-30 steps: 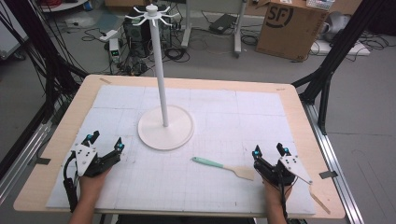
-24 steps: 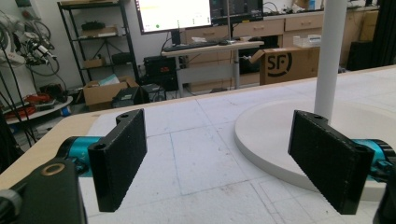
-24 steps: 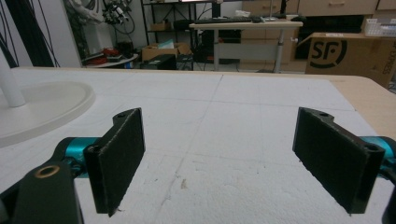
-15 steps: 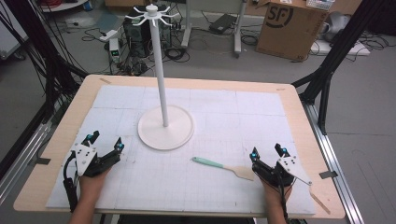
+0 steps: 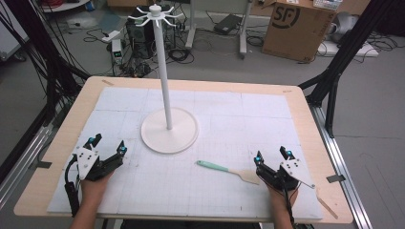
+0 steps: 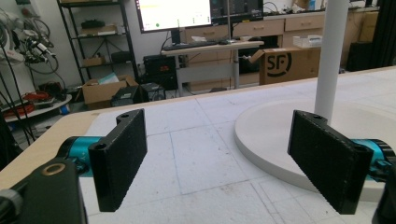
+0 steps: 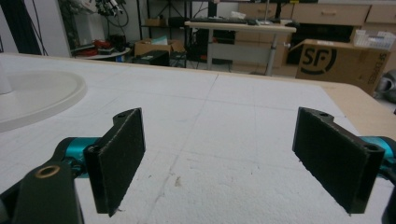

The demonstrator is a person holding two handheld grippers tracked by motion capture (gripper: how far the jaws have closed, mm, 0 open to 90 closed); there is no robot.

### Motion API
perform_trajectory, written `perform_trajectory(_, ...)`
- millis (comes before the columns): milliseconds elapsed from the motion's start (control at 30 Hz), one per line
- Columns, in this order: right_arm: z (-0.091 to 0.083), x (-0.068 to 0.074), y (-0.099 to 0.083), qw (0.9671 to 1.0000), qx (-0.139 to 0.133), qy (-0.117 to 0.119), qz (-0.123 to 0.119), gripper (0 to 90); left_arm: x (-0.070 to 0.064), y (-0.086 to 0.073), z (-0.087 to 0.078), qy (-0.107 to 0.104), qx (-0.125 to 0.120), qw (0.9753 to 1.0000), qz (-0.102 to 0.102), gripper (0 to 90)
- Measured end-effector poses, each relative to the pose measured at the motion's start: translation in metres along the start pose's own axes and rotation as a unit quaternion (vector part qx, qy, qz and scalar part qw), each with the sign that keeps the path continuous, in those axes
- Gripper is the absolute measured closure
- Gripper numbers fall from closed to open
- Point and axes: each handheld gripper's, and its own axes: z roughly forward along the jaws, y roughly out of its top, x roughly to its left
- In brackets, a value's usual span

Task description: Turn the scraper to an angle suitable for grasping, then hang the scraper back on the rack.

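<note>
A white stand (image 5: 167,95) rises from a round base (image 5: 169,130) in the middle of the white mat; its top carries several hook arms (image 5: 155,12). A spatula with a mint-green handle (image 5: 213,166) and a wooden blade (image 5: 248,176) lies flat at the front right. My right gripper (image 5: 271,155) rests open just right of the blade, nothing between its jaws (image 7: 224,163). My left gripper (image 5: 108,145) sits open at the front left, also holding nothing (image 6: 224,158), with the stand's pole (image 6: 332,56) and base (image 6: 275,140) ahead on its right.
The wooden table edge (image 5: 43,191) frames the gridded white mat (image 5: 229,129). A thin wooden stick (image 5: 327,203) lies at the front right corner. A cardboard box (image 5: 296,21) and cables lie on the floor beyond the table.
My right gripper has shifted slightly left toward the spatula's blade. The left gripper and the spatula have stayed put.
</note>
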Motion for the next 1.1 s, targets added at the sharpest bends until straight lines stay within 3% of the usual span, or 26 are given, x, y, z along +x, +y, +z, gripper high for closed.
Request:
perform_trajectory(233,-0.0007,-0.0033,-0.0003,0.9999,-0.003,-0.001,0.014,16.3,-0.0009,-0.0001,-0.0005,0.001,-0.002,1.0000,0.004,20.3)
perform_trajectory(600,0.0007,-0.0031,0.0002,0.9999,0.003,0.001,0.013,16.3,-0.0015,-0.0001,-0.0007,0.000,-0.003,1.0000,0.007,20.1)
perform_trajectory(900,0.0011,-0.0027,0.0004,0.9999,0.005,0.013,0.008,16.3,0.0009,0.0002,0.0013,0.001,0.004,1.0000,-0.005,21.4)
perform_trajectory(1100,0.0023,-0.0035,0.0009,0.9996,0.011,0.025,0.008,16.3,0.0000,0.0002,0.0008,-0.002,0.003,1.0000,0.002,20.9)
